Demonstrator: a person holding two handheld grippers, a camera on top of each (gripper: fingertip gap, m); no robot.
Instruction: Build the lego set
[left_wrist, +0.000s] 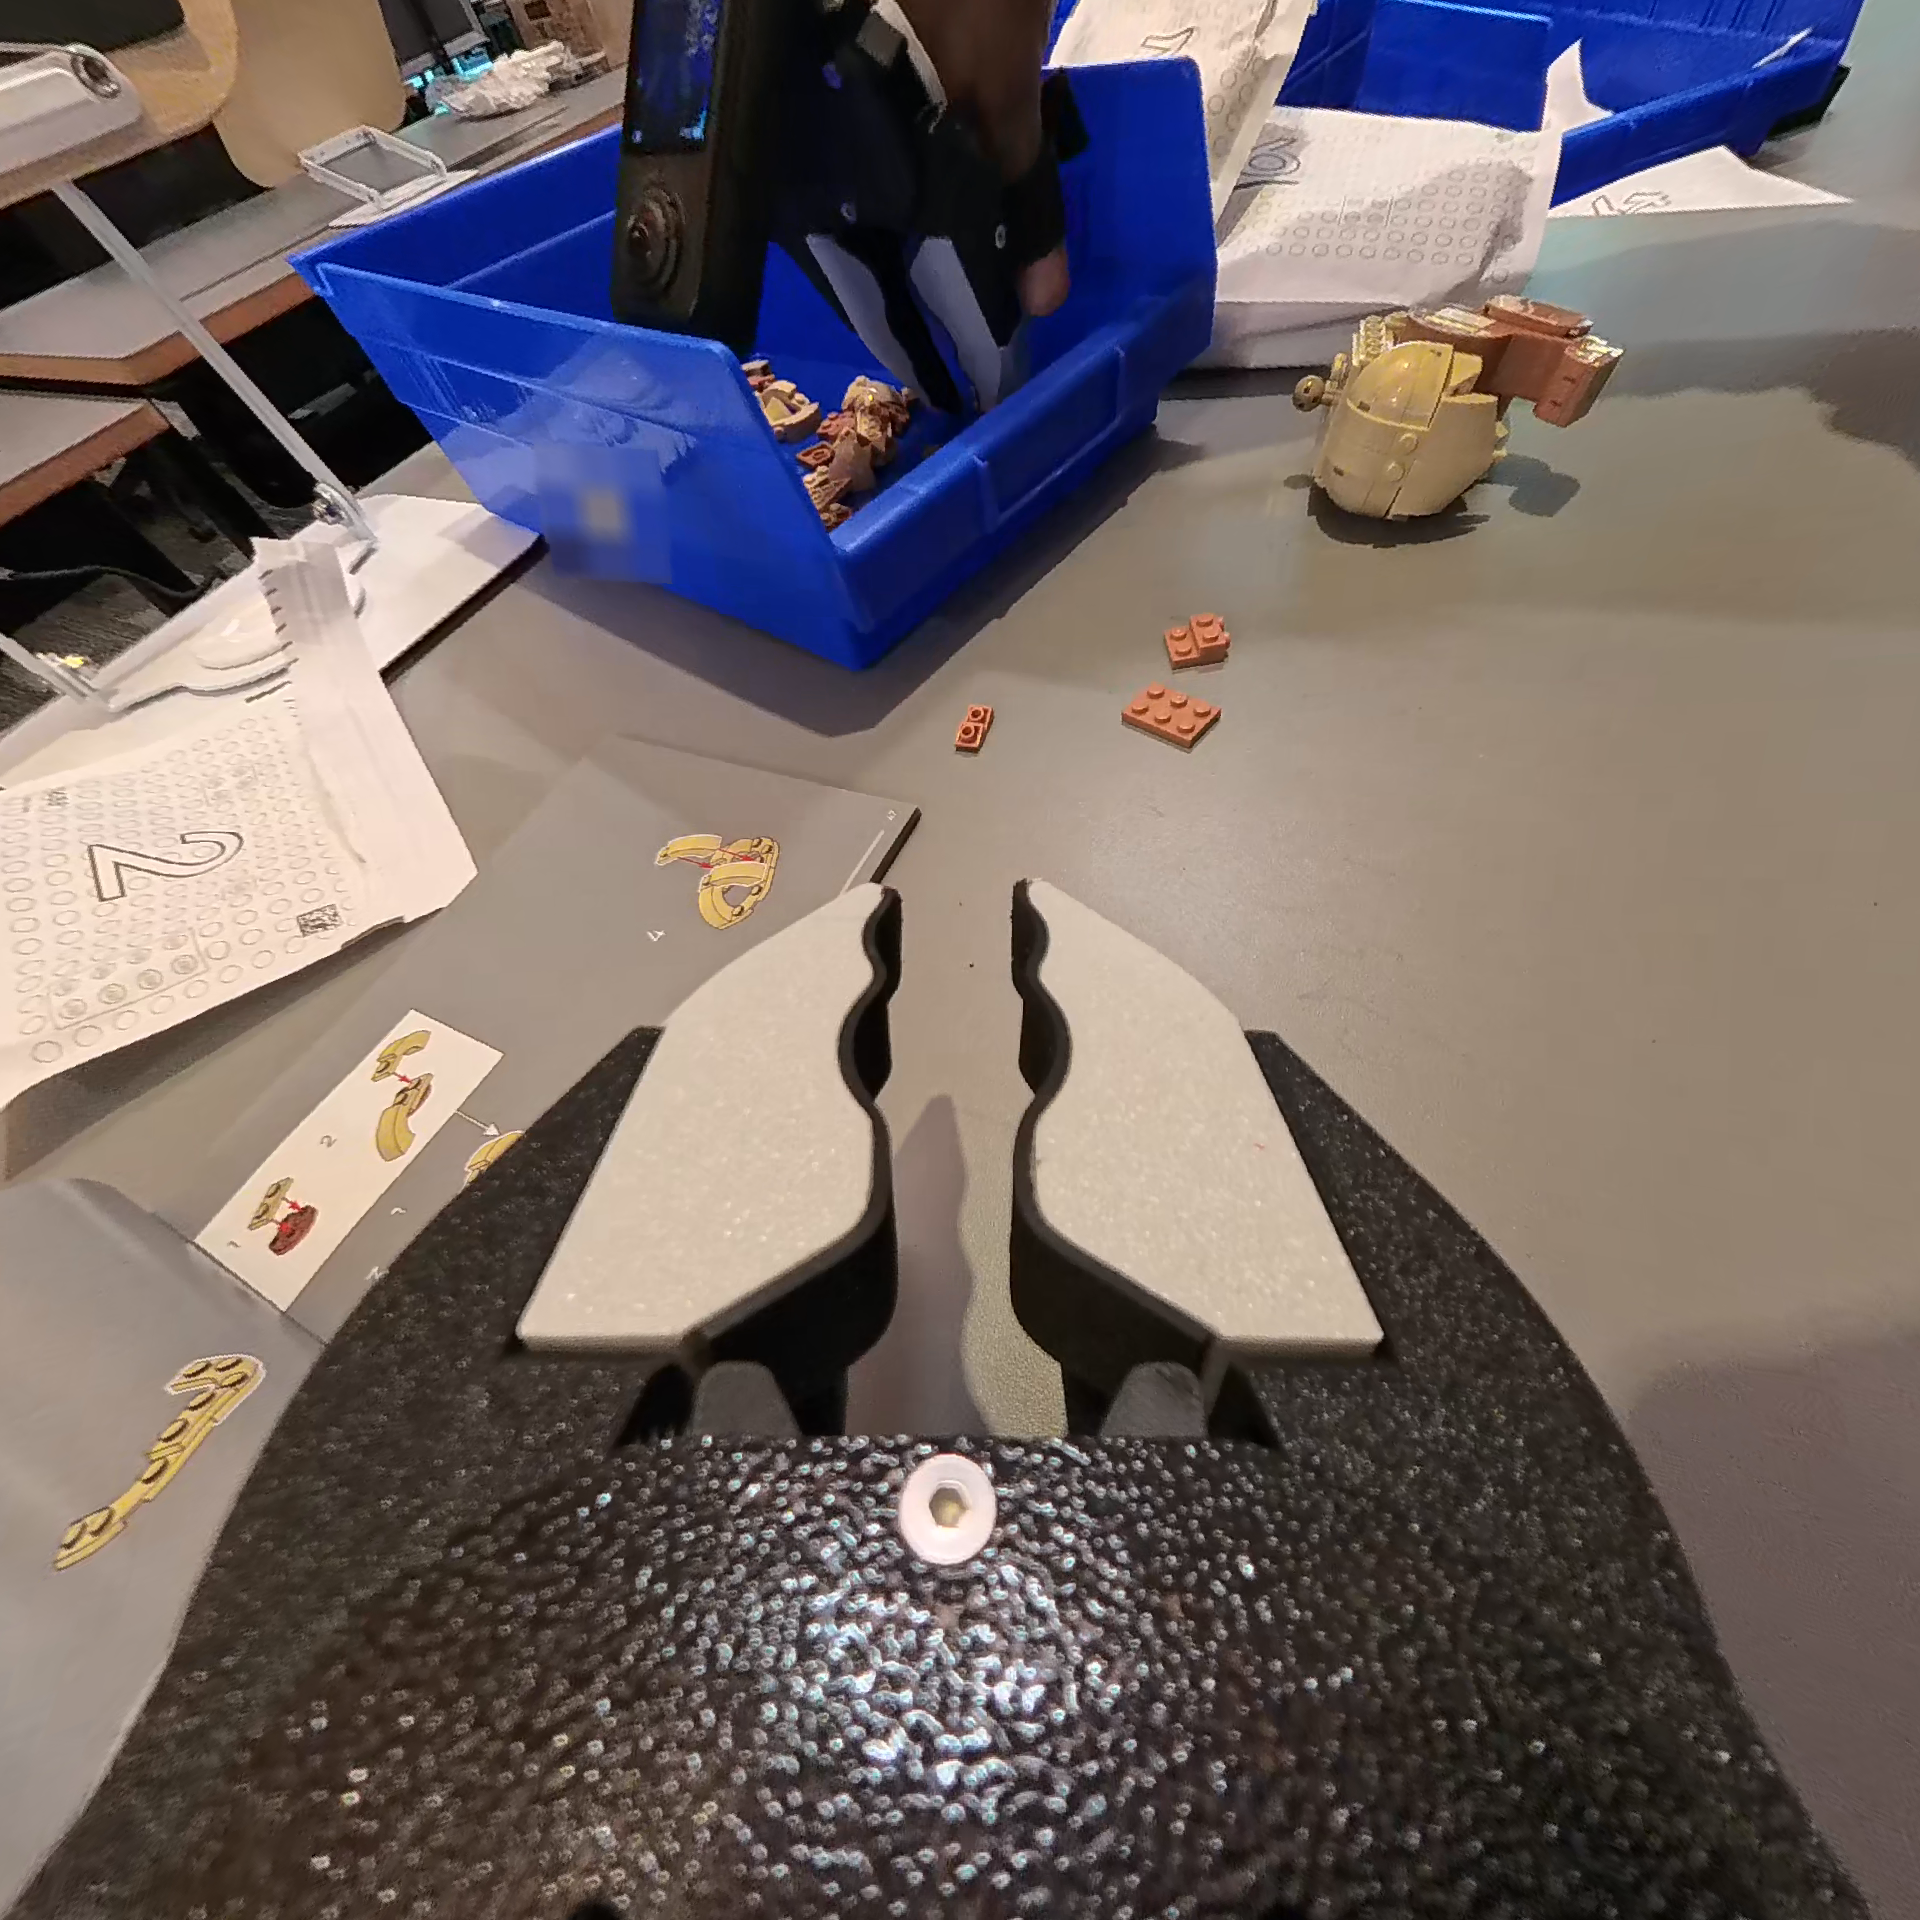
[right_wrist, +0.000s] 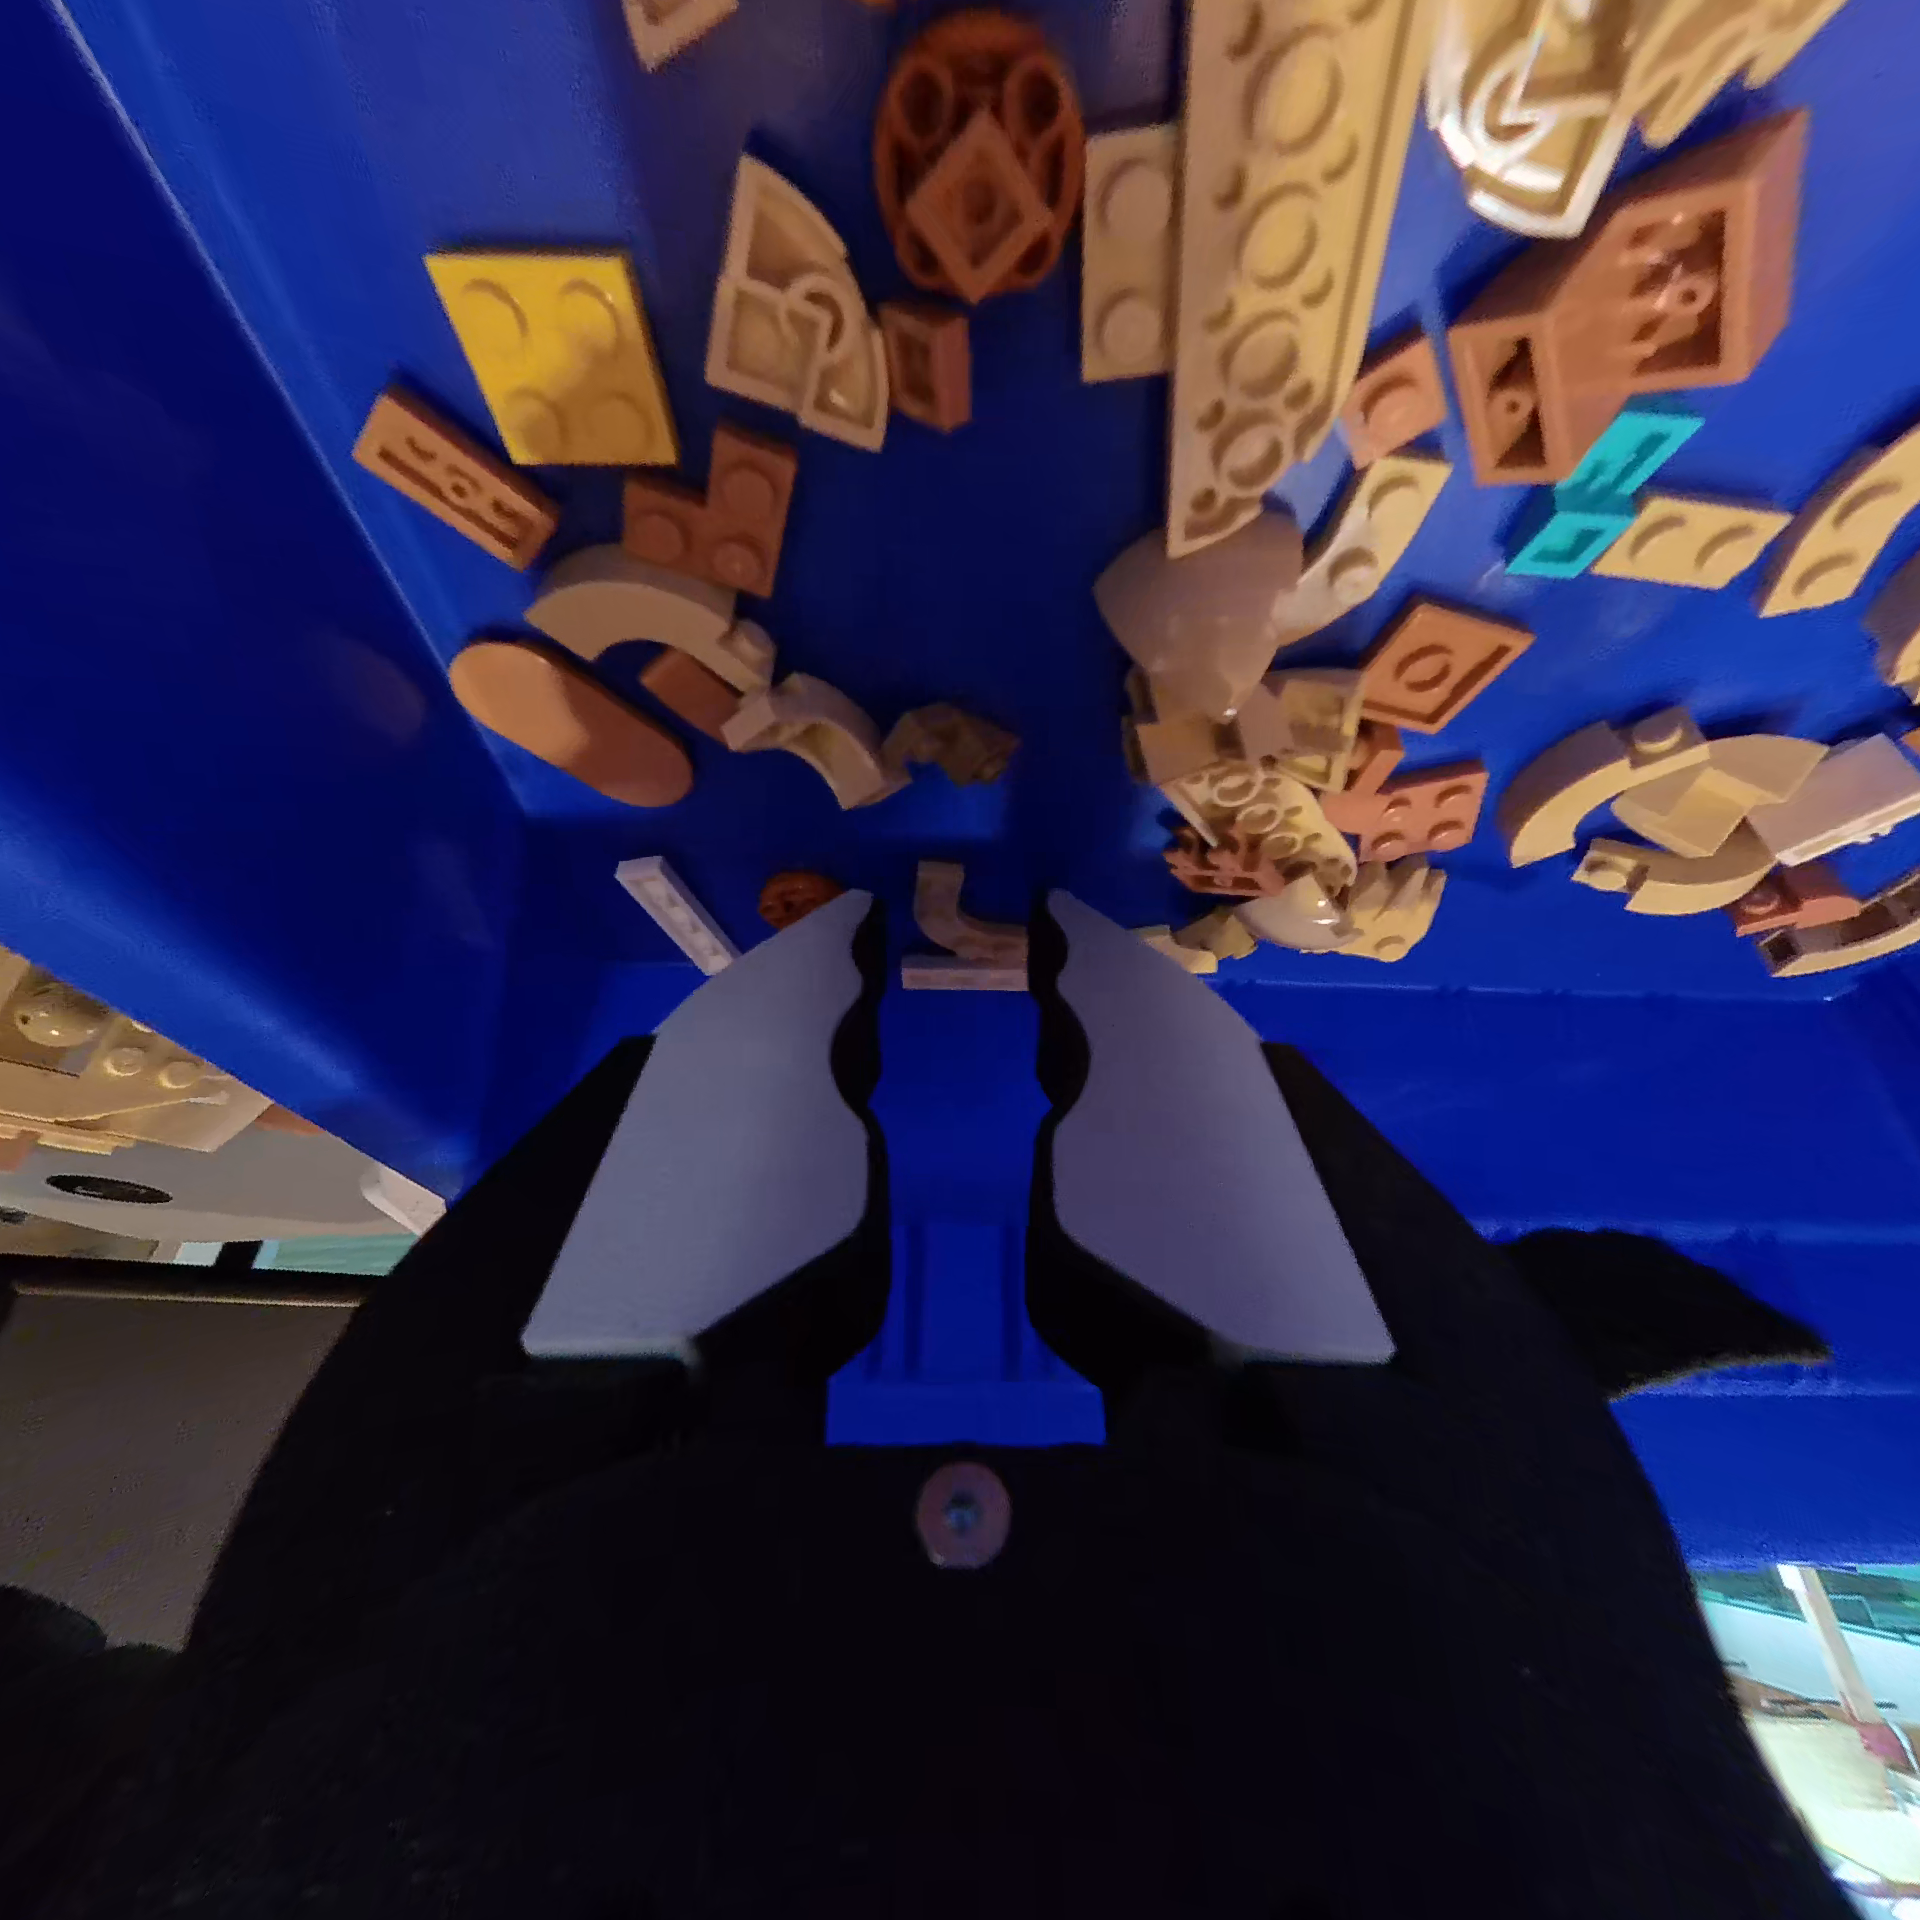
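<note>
Right hand-held gripper (right_wrist: 956, 935) inside blue bin (right_wrist: 260, 727), jaws parted astride small tan piece (right_wrist: 951, 940), nothing gripped; left hand-held gripper (left_wrist: 954, 904) open, empty above counter (left_wrist: 1455, 935). Step: part selection; next likely closing on piece.

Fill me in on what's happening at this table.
A person is building a lego set with two handheld grippers. The right gripper is down inside the blue bin of loose tan and brown pieces, open, with a small tan piece between its fingertips but not yet gripped. The left gripper hovers open and empty over the grey table, near the instruction booklet. A partly built tan and brown model and three loose brown plates lie beside the bin.
</note>
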